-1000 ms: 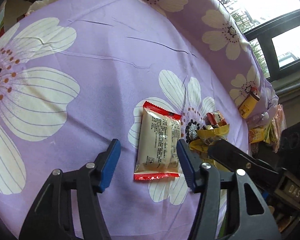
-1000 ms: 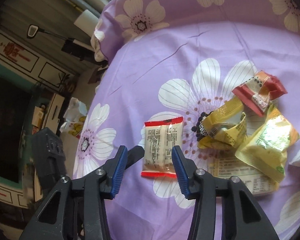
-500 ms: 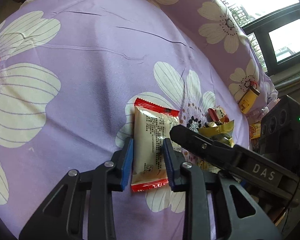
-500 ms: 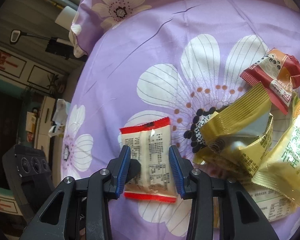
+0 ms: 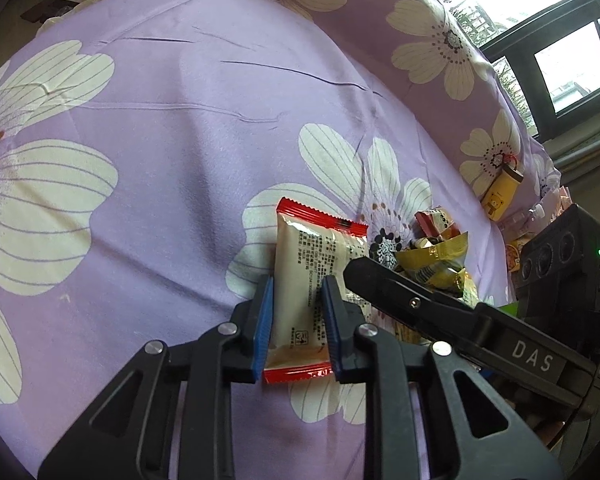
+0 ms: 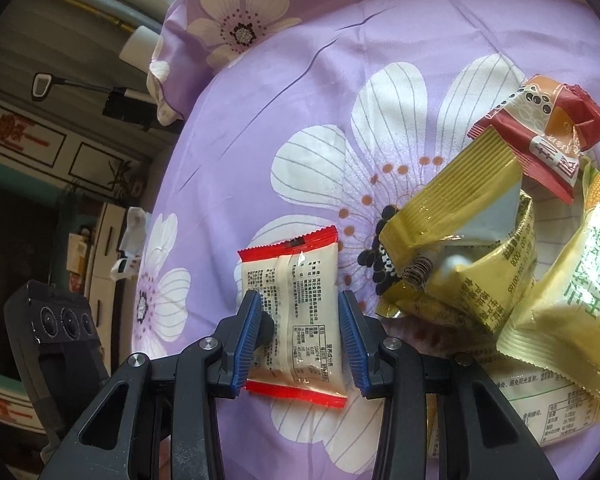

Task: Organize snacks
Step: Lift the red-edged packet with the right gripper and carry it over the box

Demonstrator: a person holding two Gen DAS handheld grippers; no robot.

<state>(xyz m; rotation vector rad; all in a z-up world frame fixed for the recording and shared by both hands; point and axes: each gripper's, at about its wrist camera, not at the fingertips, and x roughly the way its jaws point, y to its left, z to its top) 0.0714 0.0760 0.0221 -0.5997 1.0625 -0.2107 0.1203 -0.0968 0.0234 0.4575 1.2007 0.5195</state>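
Little of the sorting is judged done: the red-edged packet (image 5: 304,300), low in the frame's centre on the purple flowered cloth (image 5: 180,120), is clamped by the left tongs (image 5: 298,326) and straddled by the parted right tongs (image 6: 300,344), while the yellow wrapper heap (image 6: 480,260) is left untouched at right

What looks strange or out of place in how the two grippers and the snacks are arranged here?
Both grippers straddle the same red-edged beige snack packet. The left gripper pinches it while the right gripper brackets it too, its pads apart from it. Beside it, yellow wrappers lie crumpled in a heap.
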